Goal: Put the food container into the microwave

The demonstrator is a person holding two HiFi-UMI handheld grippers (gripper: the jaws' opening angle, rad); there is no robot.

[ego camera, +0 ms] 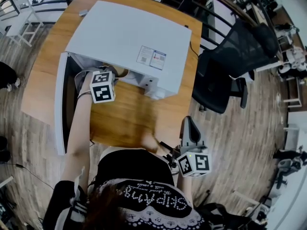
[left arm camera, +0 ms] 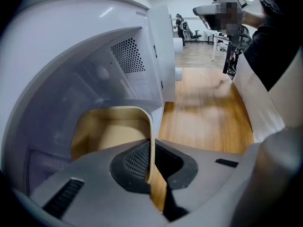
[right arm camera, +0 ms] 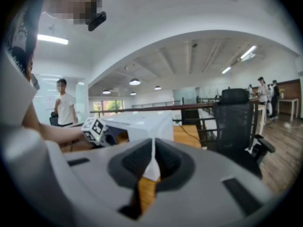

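Inside microwave (ego camera: 124, 37), outstretched left hand-held gripper (left arm camera: 152, 171) clamping food container (left arm camera: 109, 131), right hand-held gripper (right arm camera: 151, 167) seemingly closed, waist-low

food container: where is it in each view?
Head view: food container, a tan sliver at the microwave mouth, upper left.
Left gripper view: lower left, rim pinched between the jaws, inside the cavity.
Right gripper view: small tan patch left of centre, probably it.
Shared landmark: white microwave.

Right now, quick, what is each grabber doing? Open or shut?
Left gripper: shut on the wall of the food container, inside the microwave.
Right gripper: shut, holding nothing.
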